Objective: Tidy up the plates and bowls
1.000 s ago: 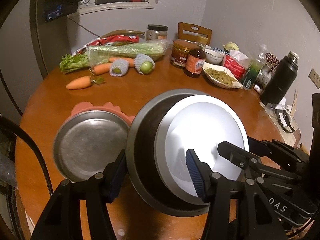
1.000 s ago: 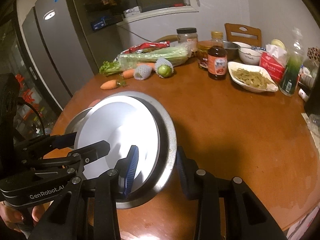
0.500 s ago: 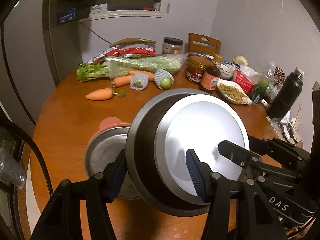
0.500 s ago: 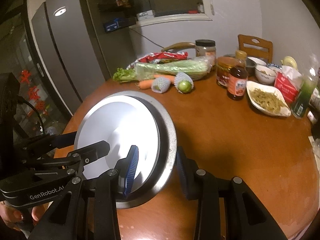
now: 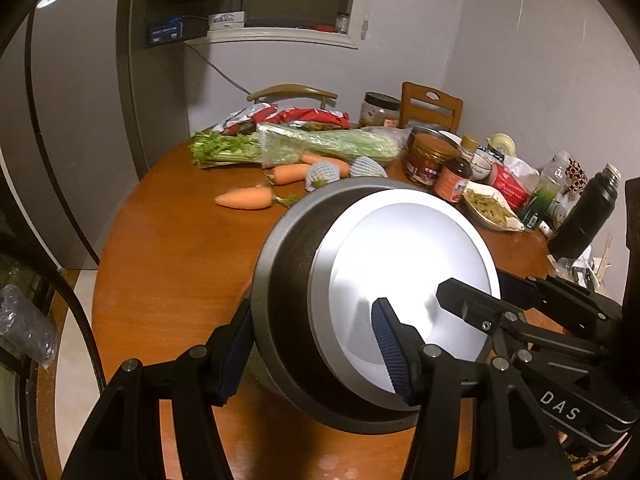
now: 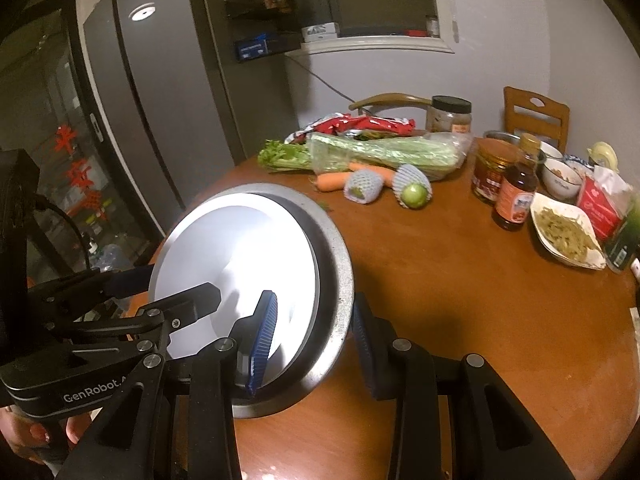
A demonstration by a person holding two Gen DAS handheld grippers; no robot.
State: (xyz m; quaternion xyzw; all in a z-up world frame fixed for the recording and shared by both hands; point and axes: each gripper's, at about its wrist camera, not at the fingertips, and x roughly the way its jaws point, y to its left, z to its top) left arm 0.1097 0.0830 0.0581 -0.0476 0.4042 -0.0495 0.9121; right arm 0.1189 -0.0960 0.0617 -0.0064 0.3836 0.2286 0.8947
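**Asker:** Looking along your left tongs, what is there?

**Me:** Gripping a stacked pair of dishes: my left gripper (image 5: 310, 344) clamps the near wall of a dark metal bowl (image 5: 288, 280), one blue pad outside at 8 o'clock, the other inside at 5 o'clock against a white plate (image 5: 404, 268) nested in it. The stack is tilted, held above the round wooden table (image 5: 172, 248). My other tongs reach in from 4 o'clock. Carrots (image 5: 244, 199), bagged celery (image 5: 320, 144), jars and a black flask (image 5: 584, 216) lie from 12 to 3 o'clock.

**Asker:** And from the right tongs?

**Me:** My right gripper (image 6: 314, 344) is closed on the opposite rim of the same metal bowl (image 6: 340, 280): one pad inside at 6 o'clock over the white plate (image 6: 240, 248), one outside just right of it. The left tongs come in at 9 o'clock, with fingertips of a hand (image 6: 36, 436) at 8 o'clock. A sauce bottle (image 6: 516, 196) and a dish of food (image 6: 568, 232) sit at 2 to 3 o'clock; a grey fridge (image 6: 160, 100) stands at 11 o'clock.
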